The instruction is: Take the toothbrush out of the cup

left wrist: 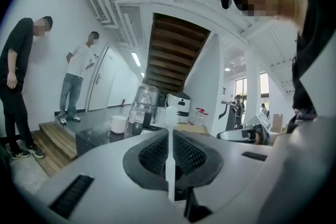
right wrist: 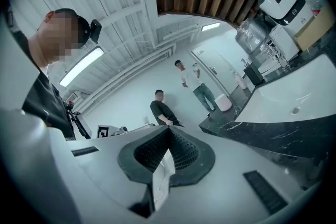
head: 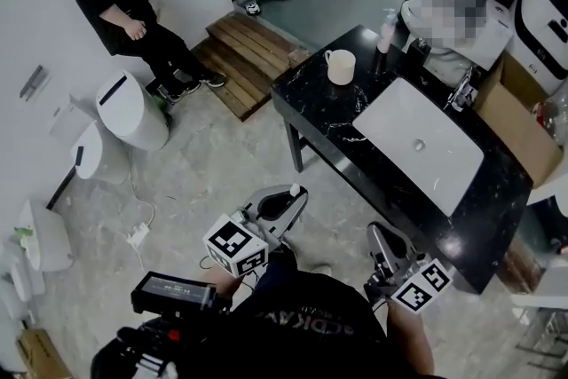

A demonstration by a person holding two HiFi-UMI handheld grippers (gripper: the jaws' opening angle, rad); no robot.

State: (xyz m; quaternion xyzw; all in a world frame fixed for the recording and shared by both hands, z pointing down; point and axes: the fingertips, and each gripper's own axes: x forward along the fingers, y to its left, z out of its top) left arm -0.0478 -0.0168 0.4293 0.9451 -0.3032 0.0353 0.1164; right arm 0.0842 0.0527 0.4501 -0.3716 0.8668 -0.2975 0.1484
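You're holding both grippers over open pale stone floor (head: 213,164), short of the black marble counter (head: 324,115). Its long near edge is running diagonally ahead of you, from the corner by the slatted wooden step platform (head: 244,58) down toward your right. The right gripper (head: 383,237) is hanging just off that edge, and the left gripper (head: 288,204) is sitting further back with clear floor all around it. A white toilet (head: 133,109) and a bystander in black clothes (head: 120,4) are standing well off to your left by the wall.

The left gripper's jaws are pinching a slim white plastic toothbrush (left wrist: 170,165), closed down to its width. The toothbrush's long axis is lying along the jaws. Its bristle head is poking out past the jaw tips and pointing forward at the counter, while the handle is running back into the claw.

The white ceramic mug (head: 341,67) is standing upright on the far left corner of the counter, well apart from the toothbrush, with the white rectangular basin (head: 390,115) just to its right.

Your right gripper's jaws are meeting at their tips and gripping nothing that shows.
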